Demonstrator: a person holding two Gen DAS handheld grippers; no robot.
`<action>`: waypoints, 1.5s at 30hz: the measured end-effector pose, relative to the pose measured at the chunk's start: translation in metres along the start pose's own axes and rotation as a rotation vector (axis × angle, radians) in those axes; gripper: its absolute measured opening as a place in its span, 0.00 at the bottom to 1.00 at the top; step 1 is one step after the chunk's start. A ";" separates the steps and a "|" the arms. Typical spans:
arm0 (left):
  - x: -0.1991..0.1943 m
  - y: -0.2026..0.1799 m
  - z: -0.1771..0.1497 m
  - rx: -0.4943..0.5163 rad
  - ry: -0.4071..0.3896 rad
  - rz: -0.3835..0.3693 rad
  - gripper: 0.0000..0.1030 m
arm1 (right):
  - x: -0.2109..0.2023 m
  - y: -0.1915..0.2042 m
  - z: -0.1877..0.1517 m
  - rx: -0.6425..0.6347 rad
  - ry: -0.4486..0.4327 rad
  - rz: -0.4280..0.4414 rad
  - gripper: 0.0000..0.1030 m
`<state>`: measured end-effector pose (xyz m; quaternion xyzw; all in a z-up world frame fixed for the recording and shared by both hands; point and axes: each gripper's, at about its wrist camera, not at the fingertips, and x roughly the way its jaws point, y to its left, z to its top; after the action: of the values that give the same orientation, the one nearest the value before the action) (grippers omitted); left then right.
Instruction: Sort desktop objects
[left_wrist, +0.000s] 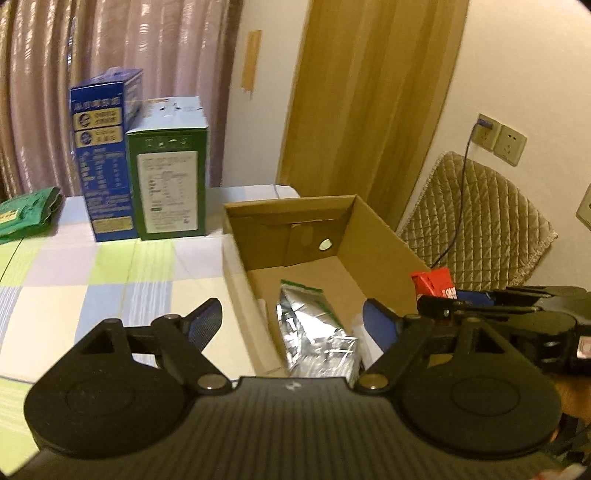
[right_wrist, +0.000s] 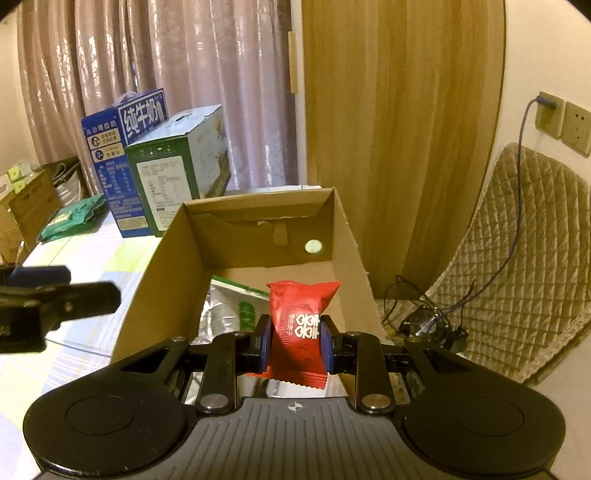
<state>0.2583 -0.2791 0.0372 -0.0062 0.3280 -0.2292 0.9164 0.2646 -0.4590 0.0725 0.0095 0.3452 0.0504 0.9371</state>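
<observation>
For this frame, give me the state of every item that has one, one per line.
Left tongs: open, nothing between the pads.
Right tongs: shut on red snack packet, held above the box.
Brown cardboard box: open-topped.
Silver foil pouch: lying inside the box.
Blue milk carton, green carton: upright, closed.

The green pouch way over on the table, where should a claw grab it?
Probably by the near crinkled edge of the green pouch, coming in low from the checkered tablecloth side. It lies flat, so only its thin edge fits between the fingers, and the blue carton stands close beside it, blocking that side.
</observation>
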 end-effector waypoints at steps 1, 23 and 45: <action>-0.003 0.002 -0.001 0.001 -0.003 0.007 0.78 | 0.000 0.002 0.001 0.000 -0.002 0.006 0.23; -0.071 -0.011 -0.060 -0.009 0.014 0.099 0.99 | -0.078 0.000 -0.020 0.075 -0.028 0.004 0.98; -0.192 -0.058 -0.105 -0.030 0.023 0.076 0.99 | -0.214 0.045 -0.106 0.066 0.034 -0.053 0.98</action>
<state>0.0401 -0.2354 0.0786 -0.0049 0.3417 -0.1896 0.9205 0.0301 -0.4372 0.1325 0.0303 0.3628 0.0141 0.9313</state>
